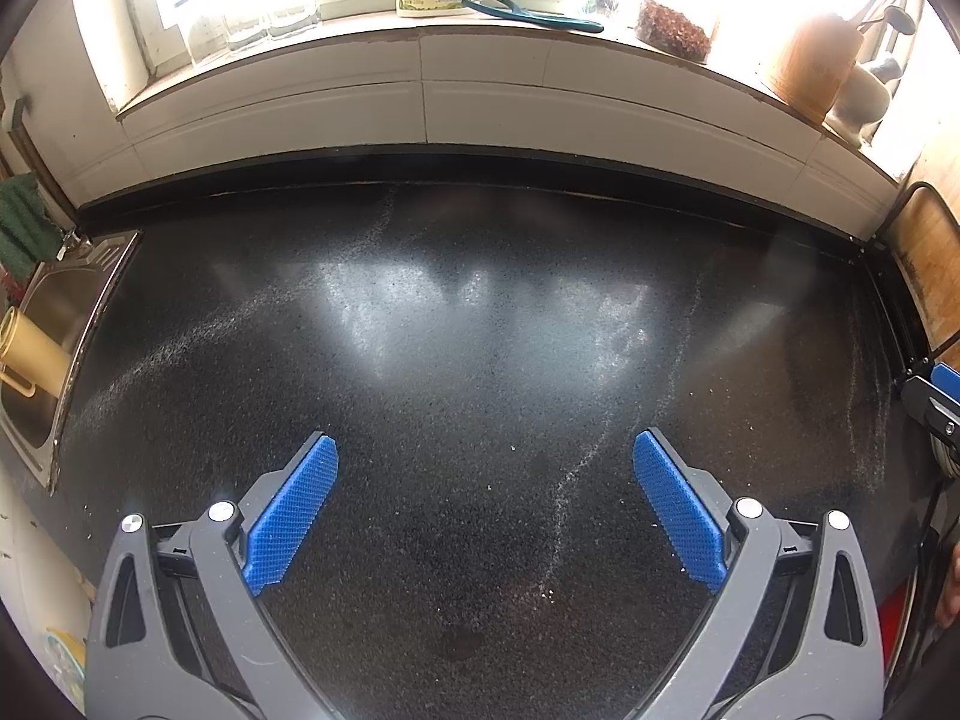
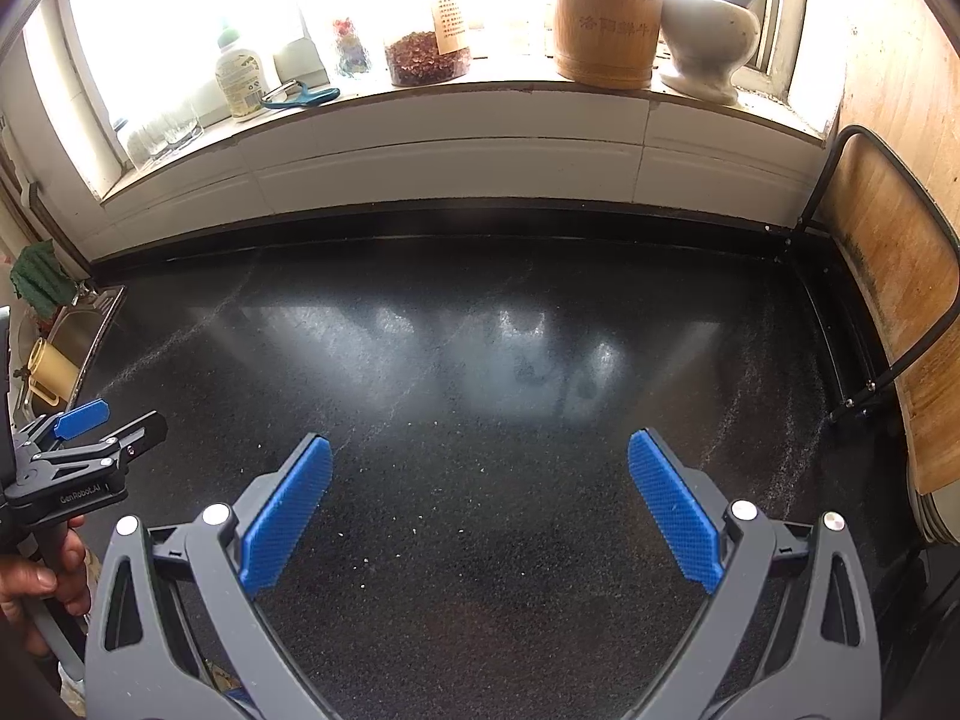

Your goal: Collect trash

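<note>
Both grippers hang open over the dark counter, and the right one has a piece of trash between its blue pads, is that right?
Not quite. Both grippers hang open over the dark counter, but the right gripper holds nothing: the right wrist view shows only bare counter and tiny crumbs between its blue pads. The left gripper is empty too.

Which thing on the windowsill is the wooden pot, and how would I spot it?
Look along the windowsill above the black counter, toward its right end. The wooden pot is the tall tan cylinder with writing on its side, beside the white mortar. Nothing else up there is wood-coloured.
</note>
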Available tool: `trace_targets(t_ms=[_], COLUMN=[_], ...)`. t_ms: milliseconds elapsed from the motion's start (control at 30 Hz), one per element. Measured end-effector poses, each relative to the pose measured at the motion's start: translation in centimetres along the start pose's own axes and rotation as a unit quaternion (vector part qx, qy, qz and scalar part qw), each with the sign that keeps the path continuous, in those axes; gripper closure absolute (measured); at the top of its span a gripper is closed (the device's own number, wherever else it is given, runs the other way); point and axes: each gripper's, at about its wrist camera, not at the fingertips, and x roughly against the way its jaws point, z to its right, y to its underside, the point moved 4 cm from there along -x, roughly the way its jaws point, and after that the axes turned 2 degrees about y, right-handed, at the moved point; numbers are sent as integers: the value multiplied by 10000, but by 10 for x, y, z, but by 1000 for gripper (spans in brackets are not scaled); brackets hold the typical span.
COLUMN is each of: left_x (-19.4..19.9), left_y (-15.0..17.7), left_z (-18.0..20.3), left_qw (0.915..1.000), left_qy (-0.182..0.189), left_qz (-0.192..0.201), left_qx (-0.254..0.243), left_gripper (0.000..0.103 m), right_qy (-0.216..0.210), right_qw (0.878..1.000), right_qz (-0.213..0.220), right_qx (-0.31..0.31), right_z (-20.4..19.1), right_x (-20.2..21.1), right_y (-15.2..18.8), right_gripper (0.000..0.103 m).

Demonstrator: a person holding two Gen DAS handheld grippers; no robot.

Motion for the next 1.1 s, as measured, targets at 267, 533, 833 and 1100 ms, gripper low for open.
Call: trace_targets(t_ms=[267,533,833,1100], left_x=[1,1,1,0], left_y=[1,1,0,-1], left_z=[-1,-1,0,0], left_qw=[10000,10000,10000,10000], left_qy=[-2,11,15,18], left_qz=[-15,-17,-11,-22], left_qx=[24,16,36,39], left_gripper=[7,7,7,7], right_qy=[-1,2,-16,-30], right_qw=[10000,10000,10000,10000], right_qz=[-9,-7,-21,-39], right_qx=[-1,0,7,0], right_z=[-1,-1,-2,-2], right_x=[0,1,0,-1], right_y=[1,2,1,1], right_gripper=[7,7,7,7])
